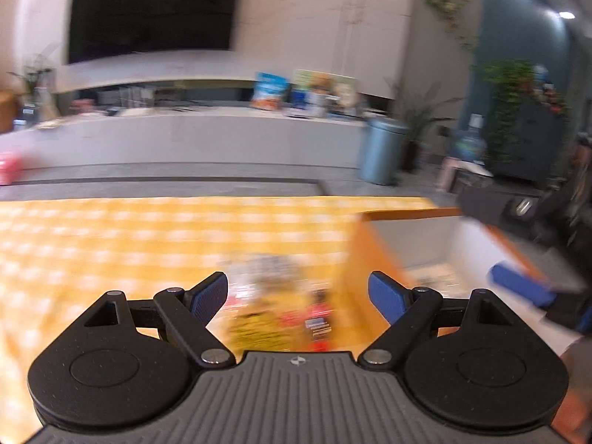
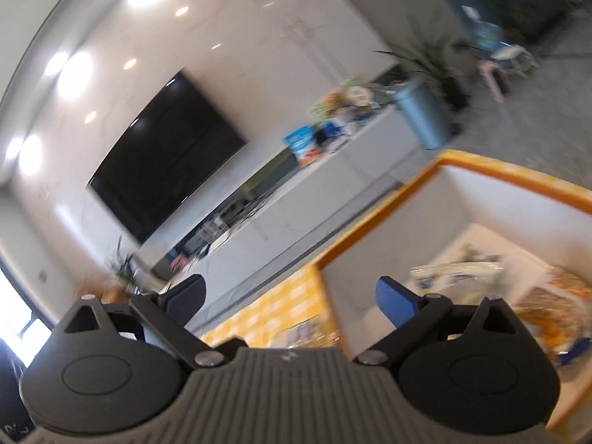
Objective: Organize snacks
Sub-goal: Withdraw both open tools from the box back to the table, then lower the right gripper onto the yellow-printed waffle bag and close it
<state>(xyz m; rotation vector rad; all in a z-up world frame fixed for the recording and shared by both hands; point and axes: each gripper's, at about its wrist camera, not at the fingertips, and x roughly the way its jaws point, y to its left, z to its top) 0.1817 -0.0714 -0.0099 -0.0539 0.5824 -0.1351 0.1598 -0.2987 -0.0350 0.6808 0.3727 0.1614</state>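
1. Yellow checked cloth covers the worktop (image 1: pixel 111 244), with a TV wall and a long counter behind it.
2. An orange-rimmed bin (image 1: pixel 403 215) stands at the worktop's right edge; snack bags (image 2: pixel 555 296) already lie inside.
3. One blurred yellow-and-red packet (image 1: pixel 281 314) lies on the cloth just beside the bin's left wall.
4. Left gripper (image 1: pixel 298 296) hangs over that packet, fingers spread and empty.
5. Right gripper (image 2: pixel 290 298) hovers at the bin's rim, fingers spread, empty.
6. Judged step: reaching for the packet. Next: lower, pinch it, carry it over the wall.

Glossy snack packets (image 1: pixel 285 314) lie on checked cloth (image 1: pixel 148 236); the bin (image 2: pixel 518 207) has smooth matt walls.
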